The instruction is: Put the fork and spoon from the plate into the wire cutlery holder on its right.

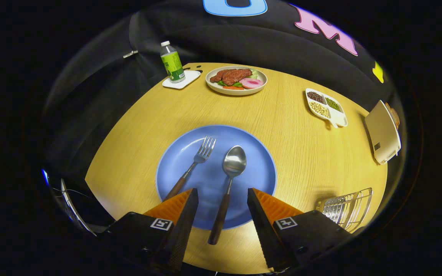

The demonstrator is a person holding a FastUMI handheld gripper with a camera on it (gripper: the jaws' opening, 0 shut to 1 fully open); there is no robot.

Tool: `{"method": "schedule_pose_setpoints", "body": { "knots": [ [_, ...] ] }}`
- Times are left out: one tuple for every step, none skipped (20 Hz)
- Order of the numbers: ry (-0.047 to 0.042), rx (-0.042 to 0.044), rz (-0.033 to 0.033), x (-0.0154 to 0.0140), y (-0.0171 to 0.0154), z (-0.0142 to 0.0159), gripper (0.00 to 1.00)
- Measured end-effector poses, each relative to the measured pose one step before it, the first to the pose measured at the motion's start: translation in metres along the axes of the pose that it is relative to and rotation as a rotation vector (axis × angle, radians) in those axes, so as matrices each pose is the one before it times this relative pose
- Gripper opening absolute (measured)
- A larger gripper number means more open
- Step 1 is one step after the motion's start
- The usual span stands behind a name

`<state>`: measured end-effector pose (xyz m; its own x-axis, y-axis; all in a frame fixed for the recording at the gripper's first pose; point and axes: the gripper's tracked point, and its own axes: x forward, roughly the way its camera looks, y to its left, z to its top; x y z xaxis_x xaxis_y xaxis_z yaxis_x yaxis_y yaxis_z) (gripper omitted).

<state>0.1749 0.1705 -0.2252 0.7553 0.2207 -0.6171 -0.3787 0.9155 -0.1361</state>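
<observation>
A blue plate (251, 161) lies on the round wooden table just ahead of my fingers. On it rest a fork (198, 161) and a spoon (231, 172), both with dark wooden handles pointing back toward me. The spoon's handle runs off the plate's near rim and passes between my two fingers without touching them. The fork's handle ends beside the left finger. My gripper (223, 193) hovers open above the plate's near edge, holding nothing. The wire cutlery holder (349, 209) stands to the right of the plate, close beside the right finger.
Beyond the plate sit a dish of meat and vegetables (236, 79), a green bottle (172, 62) on a white coaster, a white divided tray of beans (326, 107) and a beige box (383, 132) at the right table edge.
</observation>
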Motion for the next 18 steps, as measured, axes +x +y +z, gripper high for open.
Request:
{"method": "schedule_pose_setpoints", "body": {
  "knots": [
    [0.01419,-0.00873,0.00050,0.00374,0.00041,-0.00340,0.79],
    [0.01747,-0.00046,0.00056,0.00297,0.00058,-0.00343,0.77],
    [0.01805,0.00584,0.00128,0.00361,0.00124,-0.00294,0.69],
    [0.01823,0.00524,0.00015,0.00253,0.00017,-0.00251,0.61],
    [0.01171,0.00059,-0.00109,0.00324,0.00028,-0.00178,0.54],
    [0.00724,-0.00332,-0.00537,0.00154,-0.00115,-0.00013,0.53],
    [0.01172,0.00248,-0.00065,0.00011,0.00097,-0.00089,0.52],
    [0.01959,0.00124,0.00135,0.00235,0.00036,-0.00380,0.46],
    [0.01479,0.00538,-0.00307,0.00249,-0.00031,-0.00229,0.42],
    [0.02152,0.00252,0.00427,0.00074,0.00058,-0.00439,0.38],
    [0.01960,0.00592,-0.01179,-0.00231,-0.00308,-0.00300,0.36],
    [0.01611,0.01794,-0.00131,0.00717,-0.00122,-0.00169,0.30],
    [0.02116,0.00317,0.01018,-0.00012,-0.00004,-0.00354,0.24],
    [0.01701,0.00205,-0.00462,-0.00056,-0.00195,-0.00233,0.23],
    [0.00199,0.00508,-0.00490,0.00120,-0.00434,0.00213,0.19],
    [0.00631,0.00903,0.03514,-0.00117,0.00477,0.00103,0.17],
    [0.01013,0.00526,0.02356,0.00017,0.00090,-0.00014,0.13],
    [0.00614,0.00313,0.01642,0.00064,-0.00026,0.00065,0.12]
  ]
}}
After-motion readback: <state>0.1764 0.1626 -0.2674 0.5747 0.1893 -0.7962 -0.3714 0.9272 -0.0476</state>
